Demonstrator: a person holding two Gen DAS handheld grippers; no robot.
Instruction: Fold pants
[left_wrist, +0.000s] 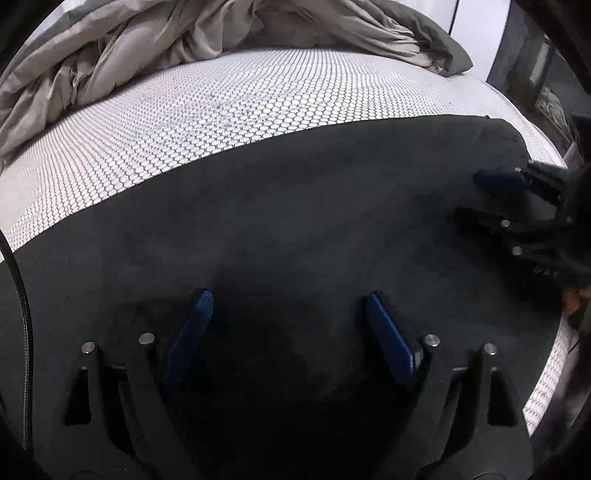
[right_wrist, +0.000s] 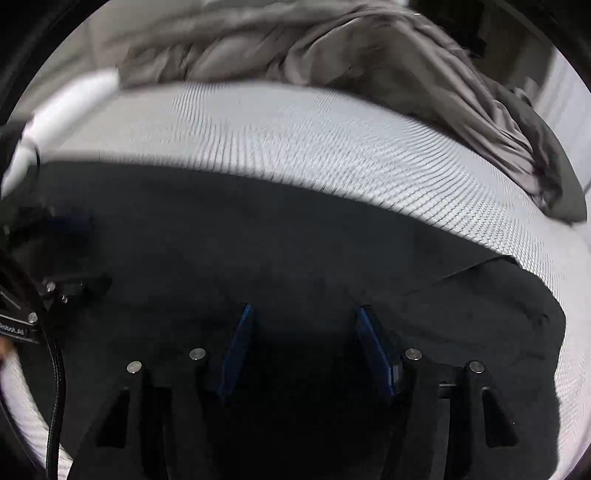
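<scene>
Black pants (left_wrist: 295, 206) lie flat beneath both parted claws.

The pants (left_wrist: 295, 206) are black and soft-looking. They are spread out flat on a white mattress (left_wrist: 229, 110) with a pattern of small dots. A long straight edge of the pants is seen running across the mattress. At the right end (right_wrist: 498, 291), one layer of cloth is laid over another, and a few small wrinkles are seen there.
</scene>
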